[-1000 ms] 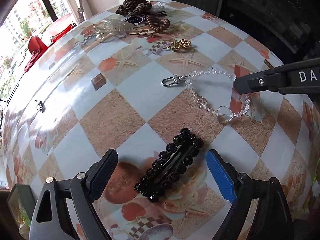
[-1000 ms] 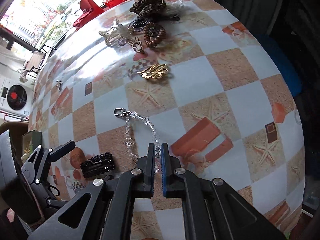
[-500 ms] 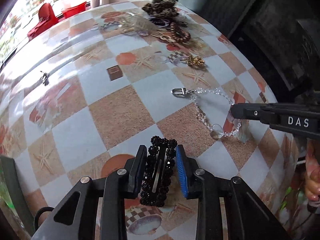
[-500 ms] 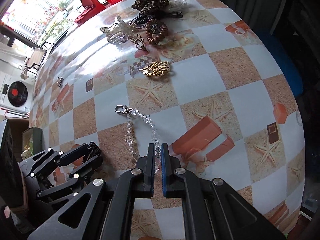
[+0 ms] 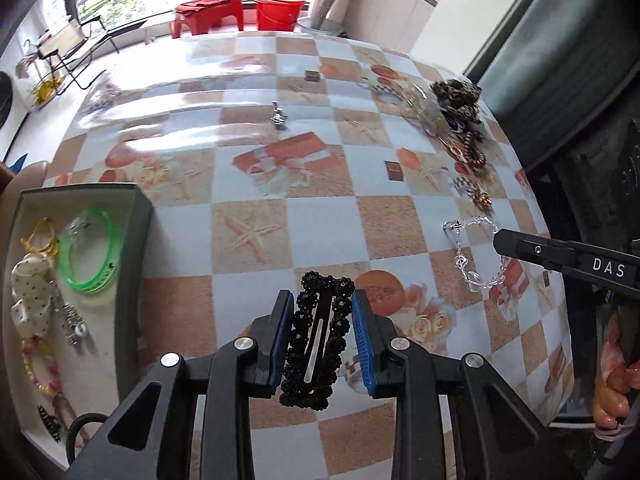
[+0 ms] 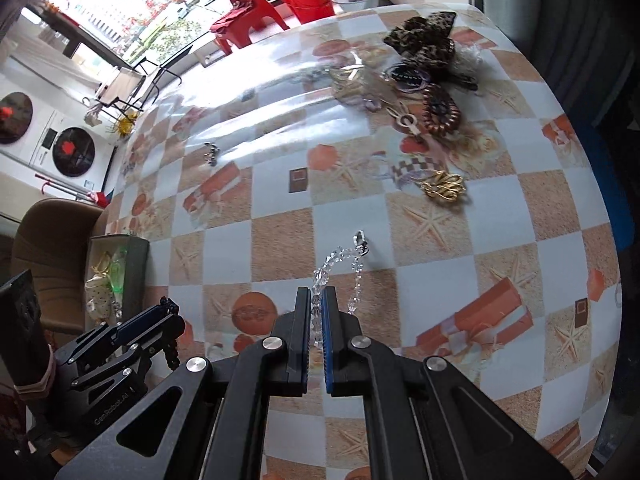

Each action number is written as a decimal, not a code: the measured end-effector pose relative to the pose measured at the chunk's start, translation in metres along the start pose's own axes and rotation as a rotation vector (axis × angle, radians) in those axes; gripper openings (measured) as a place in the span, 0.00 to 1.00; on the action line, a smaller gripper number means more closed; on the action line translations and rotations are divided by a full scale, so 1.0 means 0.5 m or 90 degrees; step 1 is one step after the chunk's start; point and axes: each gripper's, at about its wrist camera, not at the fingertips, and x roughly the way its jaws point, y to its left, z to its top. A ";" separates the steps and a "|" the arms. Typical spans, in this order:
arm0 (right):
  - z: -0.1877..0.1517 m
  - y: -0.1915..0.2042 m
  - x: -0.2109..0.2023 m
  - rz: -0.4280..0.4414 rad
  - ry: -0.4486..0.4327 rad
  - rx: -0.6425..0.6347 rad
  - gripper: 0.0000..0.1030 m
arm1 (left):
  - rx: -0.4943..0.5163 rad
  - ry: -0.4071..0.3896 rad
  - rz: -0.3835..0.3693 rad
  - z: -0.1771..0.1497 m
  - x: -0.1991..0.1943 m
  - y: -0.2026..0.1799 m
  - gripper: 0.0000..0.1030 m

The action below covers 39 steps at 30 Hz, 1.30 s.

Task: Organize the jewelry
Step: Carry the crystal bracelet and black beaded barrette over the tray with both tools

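Two grippers each carry a piece above the checked tabletop [image 5: 256, 216]. At far left sits a tray [image 5: 132, 240] of sorted accessories. The left gripper [image 5: 322, 316] has its fingers clamped on a black beaded hair clip [image 5: 316, 344]. The right gripper [image 6: 316, 312] has its fingers pinched together on a clear bead chain [image 6: 340, 264].

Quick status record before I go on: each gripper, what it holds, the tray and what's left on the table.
left gripper: shut on black beaded hair clip, jaws just closed on it
right gripper: shut on clear bead chain
tray: by the table's edge, holds green bangle and other pieces
table: gold brooch, brown coil tie, leopard bow, small silver piece
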 end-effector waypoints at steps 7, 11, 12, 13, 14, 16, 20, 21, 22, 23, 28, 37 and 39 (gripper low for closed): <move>0.012 0.125 0.010 0.041 0.011 -0.074 0.06 | -0.084 -0.033 0.047 -0.020 -0.067 0.102 0.32; 0.014 0.201 0.018 0.067 0.019 -0.117 0.06 | -0.125 -0.054 0.071 -0.035 -0.102 0.158 0.32; 0.014 0.224 0.020 0.074 0.021 -0.131 0.06 | -0.135 -0.058 0.076 -0.040 -0.111 0.172 0.32; 0.014 0.246 0.021 0.081 0.023 -0.143 0.06 | -0.145 -0.061 0.080 -0.045 -0.118 0.185 0.32; 0.014 0.264 0.023 0.088 0.025 -0.153 0.06 | -0.153 -0.064 0.085 -0.049 -0.123 0.197 0.32; 0.013 0.305 0.027 0.102 0.029 -0.177 0.06 | -0.171 -0.068 0.094 -0.061 -0.135 0.223 0.32; 0.006 0.383 0.042 0.133 0.045 -0.222 0.06 | -0.204 -0.070 0.112 -0.089 -0.151 0.269 0.32; 0.003 0.402 0.047 0.140 0.050 -0.233 0.06 | -0.212 -0.070 0.116 -0.096 -0.153 0.281 0.32; 0.000 0.422 0.053 0.148 0.054 -0.243 0.06 | -0.221 -0.070 0.120 -0.104 -0.157 0.293 0.32; -0.003 0.440 0.057 0.154 0.058 -0.253 0.06 | -0.230 -0.070 0.125 -0.112 -0.160 0.304 0.32; -0.028 0.528 0.092 0.191 0.094 -0.299 0.06 | -0.271 -0.058 0.147 -0.157 -0.163 0.361 0.32; -0.101 0.618 0.180 0.238 0.206 -0.347 0.05 | -0.311 -0.019 0.168 -0.222 -0.129 0.411 0.32; -0.116 0.621 0.209 0.237 0.237 -0.348 0.05 | -0.311 -0.009 0.168 -0.228 -0.114 0.413 0.32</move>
